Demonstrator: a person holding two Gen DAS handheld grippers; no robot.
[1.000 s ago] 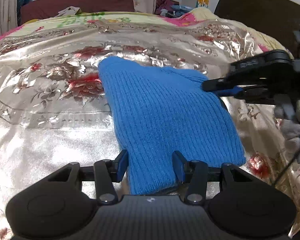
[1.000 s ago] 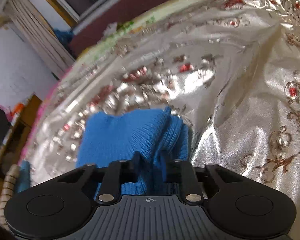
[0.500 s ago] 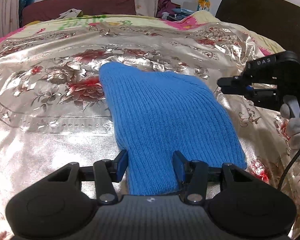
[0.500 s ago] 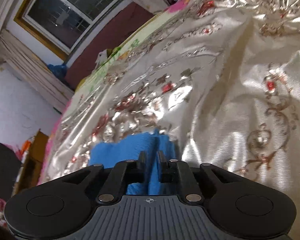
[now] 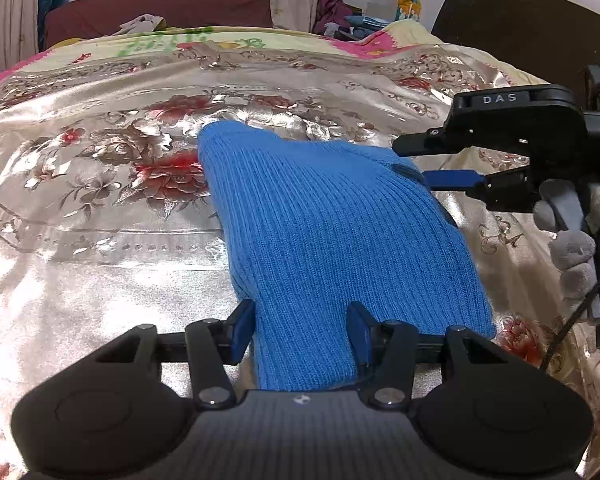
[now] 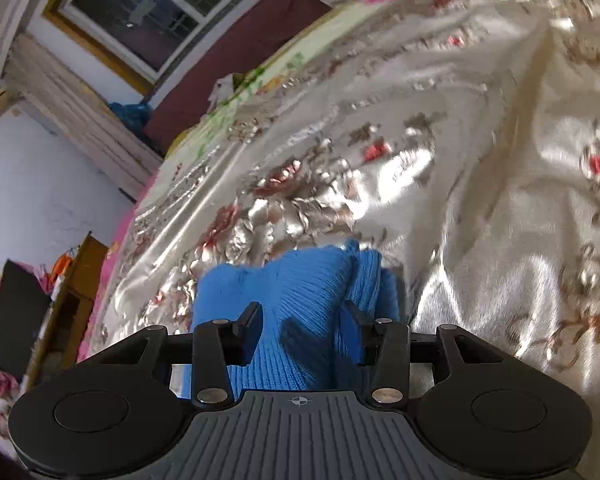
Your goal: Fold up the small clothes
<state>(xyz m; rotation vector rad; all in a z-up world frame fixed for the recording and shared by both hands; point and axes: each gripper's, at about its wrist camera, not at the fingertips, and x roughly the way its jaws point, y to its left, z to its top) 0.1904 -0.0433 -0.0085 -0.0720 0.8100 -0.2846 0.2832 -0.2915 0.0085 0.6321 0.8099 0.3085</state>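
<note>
A blue ribbed knit garment (image 5: 332, 232) lies folded on a shiny floral bedspread (image 5: 100, 240). Its near end runs between the fingers of my left gripper (image 5: 300, 330), and the pads sit against both sides of it. My right gripper (image 5: 410, 163) comes in from the right at the garment's far right corner. Its jaws are opening and stand apart. In the right wrist view the blue garment (image 6: 300, 292) lies loose between and below the spread fingers of the right gripper (image 6: 302, 320), and no pad presses on it. A grey-gloved hand (image 5: 572, 248) holds that gripper.
A dark headboard (image 5: 520, 20) rises at the right of the bed. Loose clothes (image 5: 336, 12) are piled at the far side. A window (image 6: 152, 4) and a wooden cabinet (image 6: 72, 292) stand to the left in the right wrist view.
The right gripper's jaws went from shut on the garment's folded corner to spread apart, and the cloth now lies loose. The left gripper has not moved.
</note>
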